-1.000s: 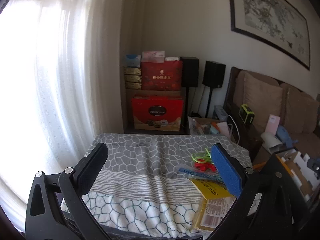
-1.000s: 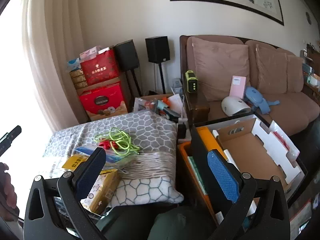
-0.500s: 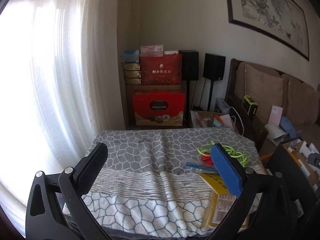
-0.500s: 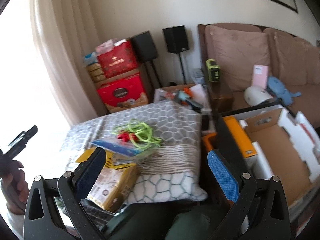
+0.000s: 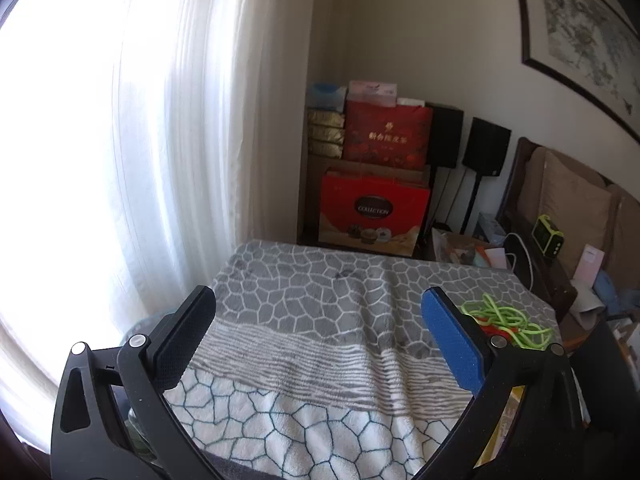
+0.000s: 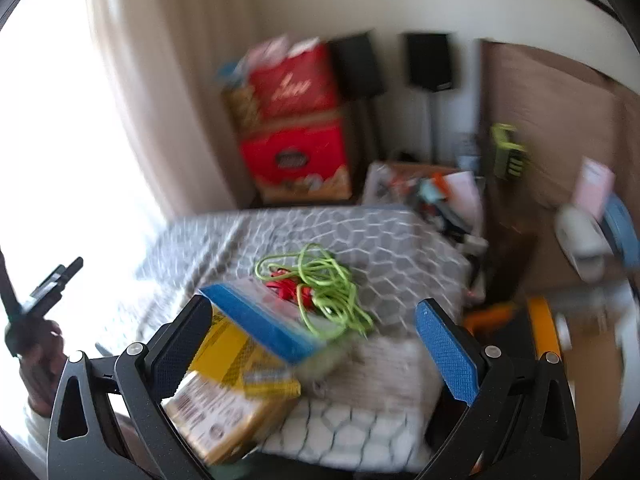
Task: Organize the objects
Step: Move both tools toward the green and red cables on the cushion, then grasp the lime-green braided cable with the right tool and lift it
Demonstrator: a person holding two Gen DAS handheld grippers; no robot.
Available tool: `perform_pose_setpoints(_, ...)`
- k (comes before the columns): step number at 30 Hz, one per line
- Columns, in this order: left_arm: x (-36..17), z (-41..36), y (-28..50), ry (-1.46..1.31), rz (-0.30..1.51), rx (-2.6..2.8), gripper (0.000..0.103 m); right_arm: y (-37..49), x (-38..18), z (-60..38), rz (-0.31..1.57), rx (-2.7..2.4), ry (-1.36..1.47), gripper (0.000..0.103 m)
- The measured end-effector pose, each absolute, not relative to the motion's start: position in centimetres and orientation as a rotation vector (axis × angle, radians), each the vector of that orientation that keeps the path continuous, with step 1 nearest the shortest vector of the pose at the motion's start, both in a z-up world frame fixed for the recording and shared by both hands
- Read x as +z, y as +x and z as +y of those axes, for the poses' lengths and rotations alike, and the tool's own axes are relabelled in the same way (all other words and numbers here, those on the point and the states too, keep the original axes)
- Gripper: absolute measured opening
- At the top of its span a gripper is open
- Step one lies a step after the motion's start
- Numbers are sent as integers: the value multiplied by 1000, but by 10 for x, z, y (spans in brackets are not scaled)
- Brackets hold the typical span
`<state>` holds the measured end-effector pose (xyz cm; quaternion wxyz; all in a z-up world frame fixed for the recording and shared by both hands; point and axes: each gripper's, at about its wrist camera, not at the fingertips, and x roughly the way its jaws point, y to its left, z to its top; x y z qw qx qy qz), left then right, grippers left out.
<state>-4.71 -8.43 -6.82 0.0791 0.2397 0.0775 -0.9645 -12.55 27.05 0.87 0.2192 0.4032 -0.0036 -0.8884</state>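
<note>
**Both grippers swung left, nothing grabbed yet**

Since a second ago my right gripper [image 6: 313,328] has panned left and dipped toward the pile, so the cardboard box that filled its right side is mostly out of frame now, and the whole right view is smeared with blur. My left gripper [image 5: 318,320] swung left too, and the clutter sits further toward its right edge.

Both tools have their fingers spread wide, holding nothing.

The stuff to sort sits on the patterned blanket [image 5: 320,360], grey cobblestone print at the far end, stripes in the middle, white with dark lines up close. Toward the blanket's right side, a tangle of bright green cord [image 6: 320,284] lies over something red [image 6: 290,290]. Just in front of it is a clear bag with a blue strip [image 6: 260,326], resting on a yellow packet [image 6: 232,392] that hangs over the near edge. Print on the packet is too blurred to read.

My left hand [image 6: 38,364] shows at the far left of the right view.
</note>
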Motion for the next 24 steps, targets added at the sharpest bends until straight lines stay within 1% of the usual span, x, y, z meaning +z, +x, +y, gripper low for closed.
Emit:
perform_pose_setpoints(3,-75,-87,-49,730,246,-2842,103,-190,-32,233,94,-2303,1319,103)
perform_pose_setpoints(5,-79,-87,-49,748,233,-2832,103,-219,-65,221,87,-2238,1428,102)
perform_pose_setpoints(6,-81,-88,-50,757,229,-2826,103,-231,-81,220,53,-2203,1471,99)
perform_pose_setpoints(8,-84,-89,-50,774,246,-2815,103,-239,-104,221,-1,-2157,1537,96)
perform_pose_setpoints(10,-89,-94,-53,793,281,-2798,103,-242,-120,224,-5,-2150,1569,95)
perform_pose_setpoints(14,-97,-95,-61,830,295,-2785,103,-244,-133,237,-42,-2144,1597,93)
perform_pose_setpoints(16,-100,-91,-62,840,287,-2788,103,-247,-133,241,-66,-2159,1577,89)
perform_pose_setpoints(17,-101,-89,-62,845,281,-2791,103,-248,-133,242,-83,-2161,1572,84)
perform_pose_setpoints(18,-102,-87,-62,852,271,-2796,103,-248,-132,244,-104,-2162,1566,75)
perform_pose_setpoints(19,-102,-84,-62,852,258,-2800,103,-250,-133,246,-141,-2152,1555,70)
perform_pose_setpoints(20,-101,-81,-61,846,240,-2804,103,-251,-133,248,-173,-2140,1547,62)
perform_pose_setpoints(21,-100,-79,-59,837,223,-2804,103,-252,-133,246,-173,-2140,1546,59)
perform_pose_setpoints(22,-98,-77,-58,831,213,-2805,103,-251,-133,243,-146,-2154,1542,59)
perform_pose_setpoints(24,-95,-75,-56,814,204,-2807,103,-246,-130,230,-44,-2192,1531,57)
